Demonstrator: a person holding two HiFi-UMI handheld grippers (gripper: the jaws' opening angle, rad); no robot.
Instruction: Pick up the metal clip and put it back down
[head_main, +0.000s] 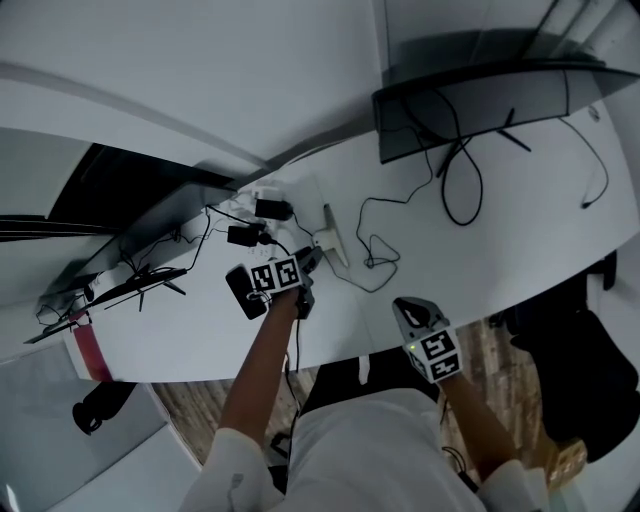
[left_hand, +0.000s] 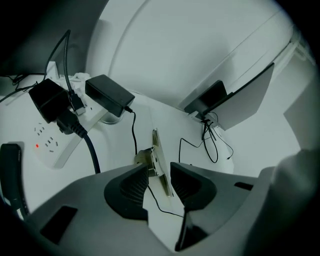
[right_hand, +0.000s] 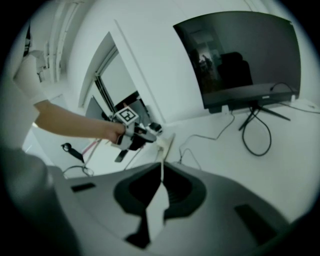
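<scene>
Left gripper view: the left gripper (left_hand: 160, 174) has its ribbed dark pads (left_hand: 131, 186) standing apart. The metal clip (left_hand: 158, 157), a long, thin, pale strip with a folded bracket at one side, lies on the desk (left_hand: 165, 120) between them, and neither pad presses on it. To the left are a white power strip (left_hand: 54, 145) with a red lamp and a matte black box-shaped adapter (left_hand: 109, 95) with a thick black lead.

Right gripper view: the right gripper (right_hand: 161, 167) is closed, its pad tips meeting with nothing between them. It points at the clip (right_hand: 167, 145) from well apart.

Head view: the clip (head_main: 334, 238) lies just beyond the left gripper (head_main: 308, 262), beside a thin black cable (head_main: 375, 255) in loose loops. The right gripper (head_main: 408, 305) hangs near the front edge of the desk (head_main: 520, 230), a smooth, white, curved top. Two dark flat monitors (head_main: 470, 105) (head_main: 130, 195) stand at its rear before plain white walls. The floor (head_main: 190, 410) below is wood-patterned.
</scene>
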